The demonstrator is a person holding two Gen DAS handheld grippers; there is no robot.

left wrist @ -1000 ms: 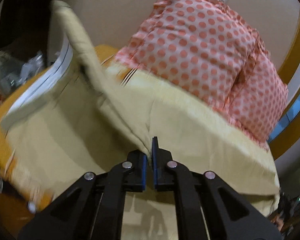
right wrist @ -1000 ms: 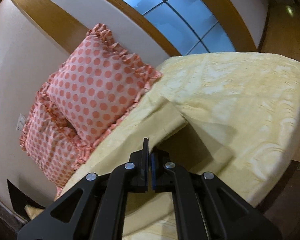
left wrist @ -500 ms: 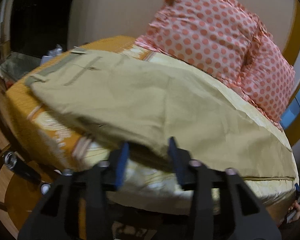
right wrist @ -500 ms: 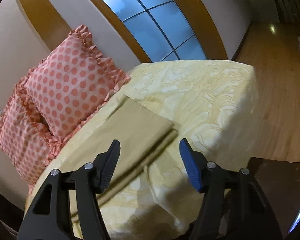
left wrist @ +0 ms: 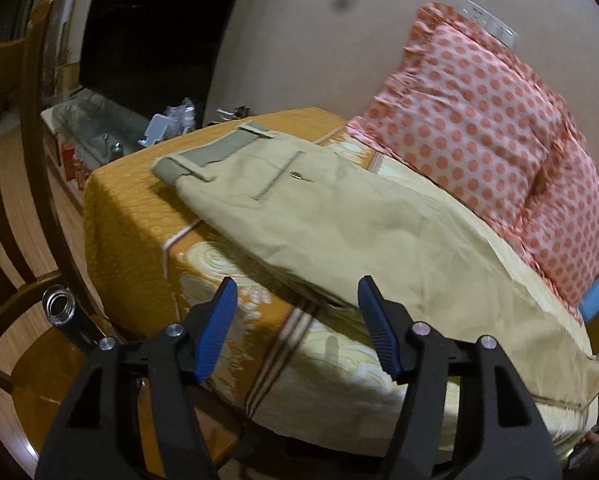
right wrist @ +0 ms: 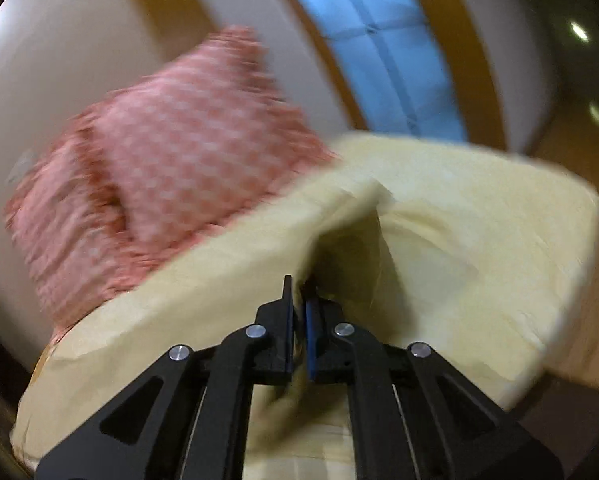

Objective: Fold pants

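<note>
Khaki pants (left wrist: 339,216) lie flat along the bed, waistband at the far left and legs running right. My left gripper (left wrist: 297,322) is open and empty, just in front of the pants' near edge at the bed's side. In the blurred right wrist view my right gripper (right wrist: 298,300) is shut on the pants' leg end (right wrist: 351,216), lifting the cloth into a tent above the bed.
Two pink dotted pillows (left wrist: 495,128) lean on the wall behind the pants, also in the right wrist view (right wrist: 167,160). The bed has an orange and cream cover (left wrist: 139,216). A wooden chair (left wrist: 15,184) and a cluttered low shelf (left wrist: 111,128) stand at left.
My left gripper let go of the pants, opened wide and pulled back from the bed. My right gripper opened half a second ago and has now shut on the leg end again and lifted it.
</note>
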